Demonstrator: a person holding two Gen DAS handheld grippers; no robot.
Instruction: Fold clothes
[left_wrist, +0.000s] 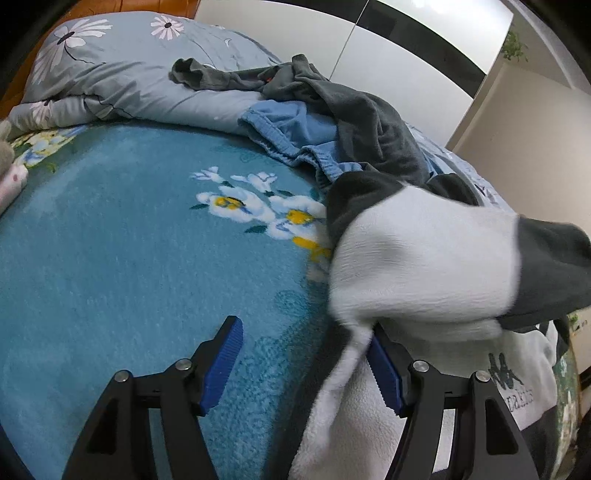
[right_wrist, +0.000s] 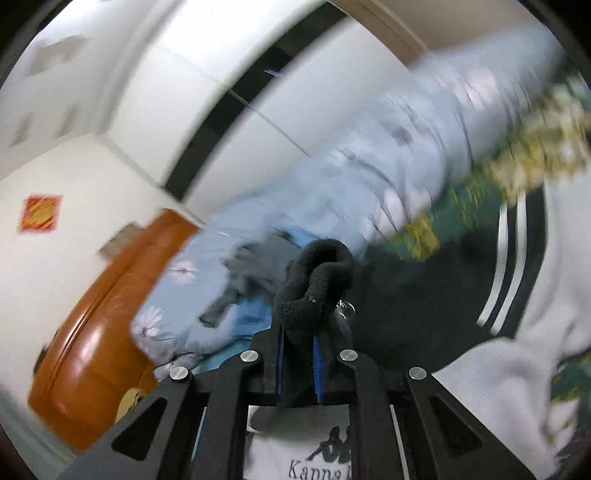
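A: Firstly, left wrist view. The left claw (left_wrist: 306, 363) stands wide, its blue pads apart over the teal floral blanket (left_wrist: 122, 236) on the bed. What lies between the pads?

B: A white fold of the fleece jacket (left_wrist: 424, 258) hangs against the right-hand pad (left_wrist: 384, 373); the left-hand pad is bare, so nothing is gripped. The jacket is white with black panels and carries a dark logo at the lower right.

A: And behind it?

B: A blue garment (left_wrist: 291, 133) with an elastic hem and a grey garment (left_wrist: 369, 122) lie heaped together on the pale floral quilt (left_wrist: 122, 70), at the far edge of the blanket.

A: Now, right wrist view, heavily blurred. How does the right claw (right_wrist: 300, 354) stand?

B: Narrow, clamped on a bunched black edge of the fleece jacket (right_wrist: 314, 284), which bulges up above the pads. The jacket's black panel with two white stripes spreads to the right, and its white logo panel shows below the claw.

A: Background?

B: An orange-brown wooden headboard (right_wrist: 96, 332) at the left, the white wardrobe (right_wrist: 221, 92) above.
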